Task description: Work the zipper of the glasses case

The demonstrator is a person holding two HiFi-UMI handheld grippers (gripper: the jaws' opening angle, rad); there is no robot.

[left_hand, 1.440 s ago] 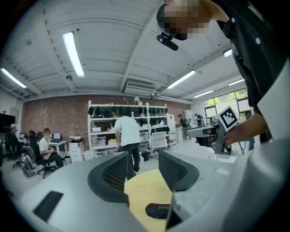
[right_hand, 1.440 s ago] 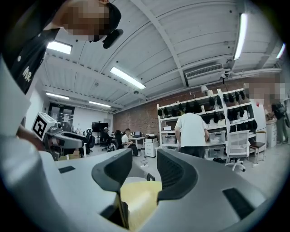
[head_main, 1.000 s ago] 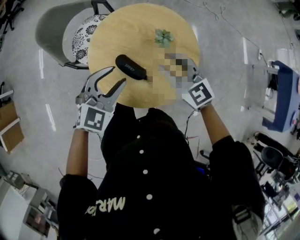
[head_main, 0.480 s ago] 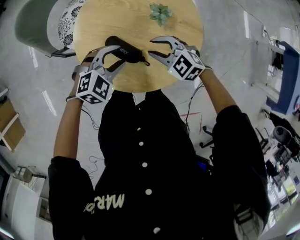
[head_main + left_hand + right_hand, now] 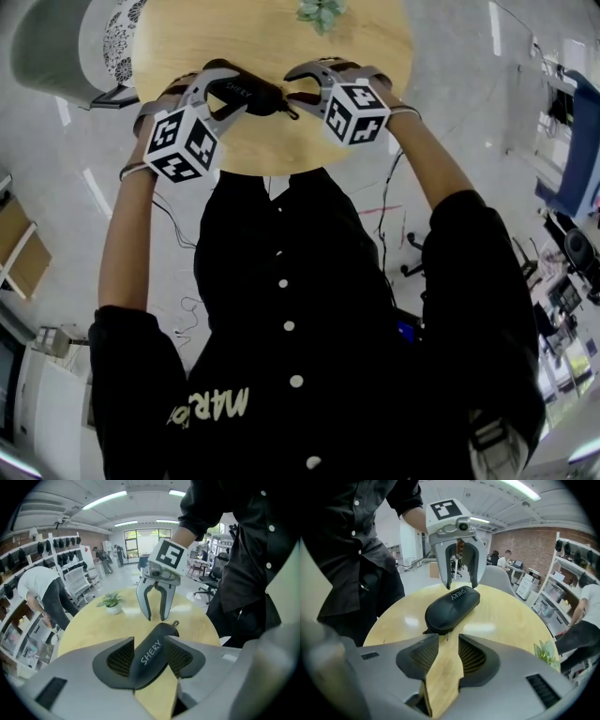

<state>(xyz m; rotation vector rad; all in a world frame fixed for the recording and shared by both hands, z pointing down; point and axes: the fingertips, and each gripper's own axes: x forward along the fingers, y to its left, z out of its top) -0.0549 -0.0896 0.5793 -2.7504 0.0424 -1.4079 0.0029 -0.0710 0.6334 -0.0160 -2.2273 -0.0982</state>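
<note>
Fingers spread: left gripper [image 5: 149,639] straddles glasses case [image 5: 452,609] near table [image 5: 506,616] edge; right gripper [image 5: 156,617], just narrowing, with zipper pull [image 5: 446,637] between.

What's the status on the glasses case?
Left gripper open, astride the glasses case, not clamped. Right gripper open, jaws just closing some, empty; zipper pull just ahead of its tips. Case shut, flat on the table; nothing in the way.

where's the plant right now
At the head view's top edge, the plant sits on the round table, beyond the glasses case and slightly right of it.
</note>
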